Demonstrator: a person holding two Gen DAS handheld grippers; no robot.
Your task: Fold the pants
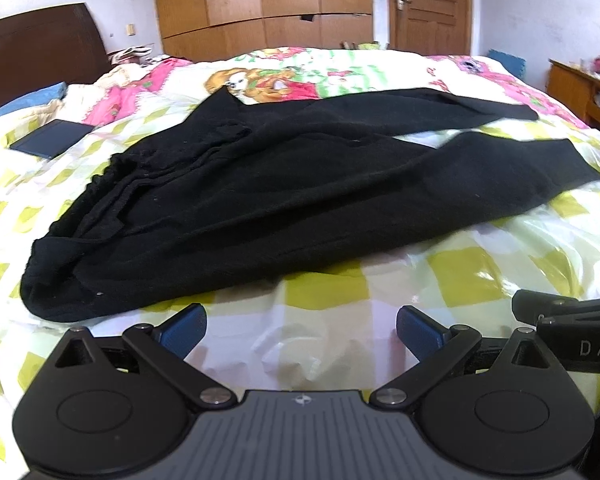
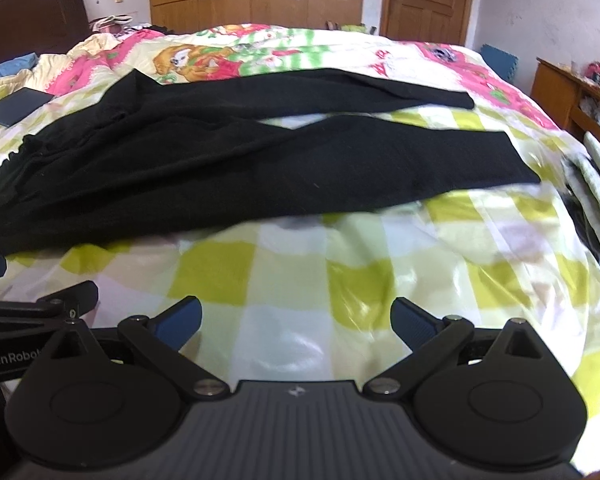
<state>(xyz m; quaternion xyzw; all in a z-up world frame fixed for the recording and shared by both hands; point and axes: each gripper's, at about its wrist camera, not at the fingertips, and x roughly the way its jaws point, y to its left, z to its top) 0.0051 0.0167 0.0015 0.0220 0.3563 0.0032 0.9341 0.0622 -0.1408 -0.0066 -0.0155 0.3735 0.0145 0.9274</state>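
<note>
Black pants [image 1: 260,184] lie spread across the bed, waistband bunched at the left, two legs reaching right with a narrow gap between them. In the right wrist view the same pants [image 2: 236,160] fill the middle band. My left gripper [image 1: 300,330] hovers over the quilt just short of the pants' near edge, open and holding nothing. My right gripper [image 2: 296,320] is open too, farther back from the near leg, over bare quilt. Each gripper's body shows at the edge of the other's view.
The bed has a yellow-green checked quilt [image 2: 340,264] with a pink cartoon print farther off. A dark flat tablet-like object [image 1: 52,138] lies at the left. Folded clothes [image 2: 596,200] are stacked at the right edge. A wooden nightstand [image 2: 572,92], wardrobe and door stand behind.
</note>
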